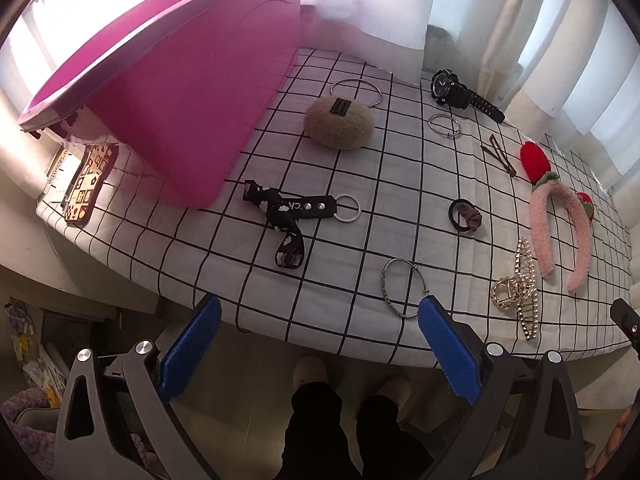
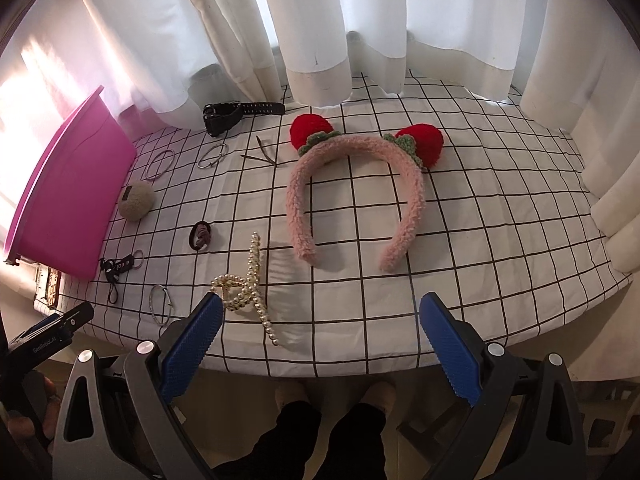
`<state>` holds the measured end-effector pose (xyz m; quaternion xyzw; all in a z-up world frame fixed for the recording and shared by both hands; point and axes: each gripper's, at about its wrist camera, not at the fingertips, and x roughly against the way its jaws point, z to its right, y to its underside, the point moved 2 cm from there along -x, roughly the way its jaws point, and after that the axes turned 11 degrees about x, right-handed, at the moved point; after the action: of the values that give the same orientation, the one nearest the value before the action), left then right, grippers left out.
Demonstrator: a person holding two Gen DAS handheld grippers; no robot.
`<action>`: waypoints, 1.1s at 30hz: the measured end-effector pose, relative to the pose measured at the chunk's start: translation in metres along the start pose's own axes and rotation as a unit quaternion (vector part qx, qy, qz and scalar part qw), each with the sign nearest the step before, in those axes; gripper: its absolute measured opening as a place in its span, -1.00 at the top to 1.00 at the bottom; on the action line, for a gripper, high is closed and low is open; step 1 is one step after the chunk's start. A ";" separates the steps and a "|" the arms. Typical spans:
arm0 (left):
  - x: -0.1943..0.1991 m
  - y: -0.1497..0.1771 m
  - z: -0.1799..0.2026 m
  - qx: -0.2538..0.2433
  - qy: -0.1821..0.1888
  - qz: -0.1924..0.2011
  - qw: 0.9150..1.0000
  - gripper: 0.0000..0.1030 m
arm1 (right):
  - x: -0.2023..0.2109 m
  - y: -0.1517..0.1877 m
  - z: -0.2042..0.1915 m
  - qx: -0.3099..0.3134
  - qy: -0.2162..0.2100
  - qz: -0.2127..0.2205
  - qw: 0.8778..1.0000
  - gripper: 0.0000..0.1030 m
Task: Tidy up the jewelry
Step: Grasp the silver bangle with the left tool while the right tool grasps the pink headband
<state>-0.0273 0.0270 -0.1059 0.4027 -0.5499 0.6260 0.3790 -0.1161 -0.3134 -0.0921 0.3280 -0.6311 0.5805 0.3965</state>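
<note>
White grid-checked tablecloth (image 2: pixel 460 240) carries the jewelry. Both the left gripper (image 1: pixel 320 312) and right gripper (image 2: pixel 320 312) gape wide, empty, touching nothing. Only the right view shows the fuzzy pink strawberry headband (image 2: pixel 352 196) whole.

Both views are lit by daylight diffused through the white curtains (image 2: pixel 320 20) behind the table, which are blown out to glare. Short soft shadows are cast toward the camera. Straight grid lines are bent by fisheye distortion, and corners are vignetted black.

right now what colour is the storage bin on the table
Magenta pink storage bin, clearest in the left wrist view.
</note>
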 end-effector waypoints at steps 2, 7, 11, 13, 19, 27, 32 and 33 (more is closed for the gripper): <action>-0.004 0.003 -0.002 0.013 0.003 0.002 1.000 -0.88 | -0.007 0.000 0.009 0.004 0.007 -0.003 1.000 -0.83; -0.019 0.011 -0.002 0.040 0.003 0.006 0.999 -0.88 | -0.022 -0.003 0.019 0.045 0.025 0.007 0.999 -0.83; -0.031 0.019 0.012 0.040 0.004 0.013 0.999 -0.88 | -0.040 -0.006 0.028 0.057 0.026 -0.005 0.998 -0.83; -0.038 0.023 0.022 0.040 0.007 0.014 0.999 -0.88 | -0.048 -0.007 0.034 0.059 0.024 -0.008 0.998 -0.83; -0.065 0.035 0.047 0.036 0.004 0.009 0.999 -0.88 | -0.069 -0.019 0.049 0.067 0.033 -0.002 0.997 -0.83; -0.083 0.034 0.059 0.045 -0.017 0.024 0.999 -0.88 | -0.093 -0.036 0.065 0.069 0.036 0.002 0.997 -0.83; -0.084 0.033 0.063 0.055 -0.021 0.039 0.998 -0.88 | -0.104 -0.044 0.076 0.074 0.045 0.002 0.996 -0.83; -0.084 0.033 0.063 0.057 -0.021 0.042 0.997 -0.88 | -0.107 -0.045 0.079 0.073 0.046 0.001 0.996 -0.83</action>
<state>-0.0194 -0.0423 -0.1918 0.4136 -0.5372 0.6631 0.3172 -0.0357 -0.4014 -0.1662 0.3287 -0.5688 0.6394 0.3996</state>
